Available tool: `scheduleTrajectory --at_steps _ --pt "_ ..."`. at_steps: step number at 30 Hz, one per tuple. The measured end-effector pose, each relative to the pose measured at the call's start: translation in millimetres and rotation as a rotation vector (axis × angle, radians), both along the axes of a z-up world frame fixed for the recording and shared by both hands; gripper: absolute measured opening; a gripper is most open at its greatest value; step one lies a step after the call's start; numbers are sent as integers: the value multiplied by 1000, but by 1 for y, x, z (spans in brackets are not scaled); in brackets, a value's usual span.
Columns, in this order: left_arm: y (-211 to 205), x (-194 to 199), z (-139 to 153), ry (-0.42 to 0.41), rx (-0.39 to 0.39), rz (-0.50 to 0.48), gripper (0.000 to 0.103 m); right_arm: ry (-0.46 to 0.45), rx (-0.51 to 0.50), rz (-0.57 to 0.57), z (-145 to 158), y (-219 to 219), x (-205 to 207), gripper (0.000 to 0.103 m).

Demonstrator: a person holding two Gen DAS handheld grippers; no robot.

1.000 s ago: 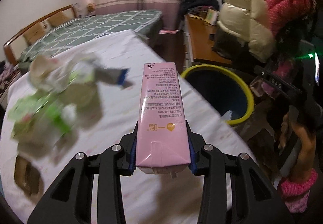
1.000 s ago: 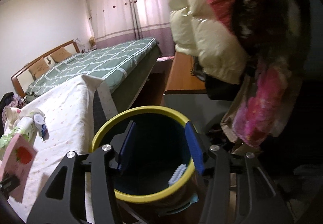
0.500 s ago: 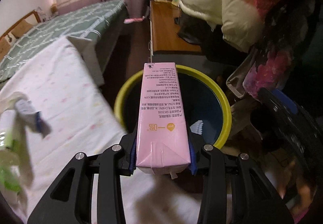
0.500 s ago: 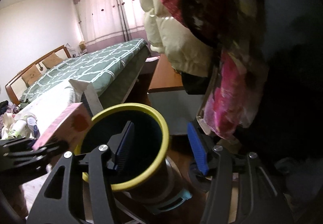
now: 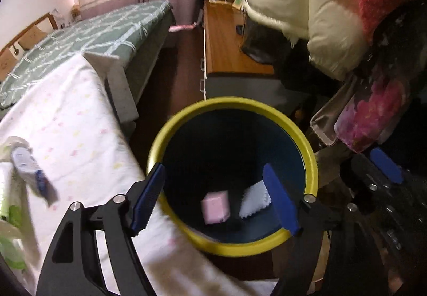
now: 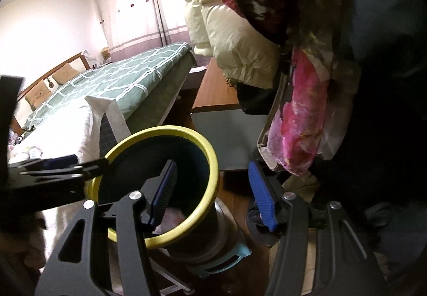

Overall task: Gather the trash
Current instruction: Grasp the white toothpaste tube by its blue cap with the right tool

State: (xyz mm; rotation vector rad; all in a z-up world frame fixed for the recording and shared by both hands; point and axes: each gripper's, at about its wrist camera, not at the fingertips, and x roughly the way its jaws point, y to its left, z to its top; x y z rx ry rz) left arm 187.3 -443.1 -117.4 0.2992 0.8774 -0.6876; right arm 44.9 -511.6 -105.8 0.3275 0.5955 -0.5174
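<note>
A table draped in a white dotted cloth (image 5: 80,135) stands just beside a yellow-rimmed dark bin (image 5: 311,159). The left gripper (image 5: 214,198) hangs over the bin's mouth, jaws spread wide and empty; a pink carton (image 5: 215,206) lies inside next to a white scrap (image 5: 254,199). The right gripper (image 6: 213,195), also spread and empty, straddles the bin's far rim. More wrappers (image 5: 24,181) wait on the cloth; a good next reach probably keeps the jaws wide and level.
</note>
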Motion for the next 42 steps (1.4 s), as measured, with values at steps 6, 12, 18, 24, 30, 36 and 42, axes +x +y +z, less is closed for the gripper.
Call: scheduleTrajectory --at_steps 6,12,18,24,30,36,42 --pt "61 -12 21 -15 -70 61 90 17 -2 59 -3 22 17 55" --pt "151 -21 34 -22 -128 170 90 24 -25 146 5 60 39 55" --pt "248 -27 49 -104 -158 337 91 23 -40 287 19 111 70 55" --pt "334 -20 61 -182 -160 481 93 38 -55 455 31 173 115 55" --pt "405 -3 68 -230 -189 600 94 82 -95 564 29 226 160 54" --pt "461 13 56 -258 -199 718 94 143 -151 627 19 261 203 49" --pt "509 20 41 -254 -250 838 95 216 -186 653 6 271 233 45"
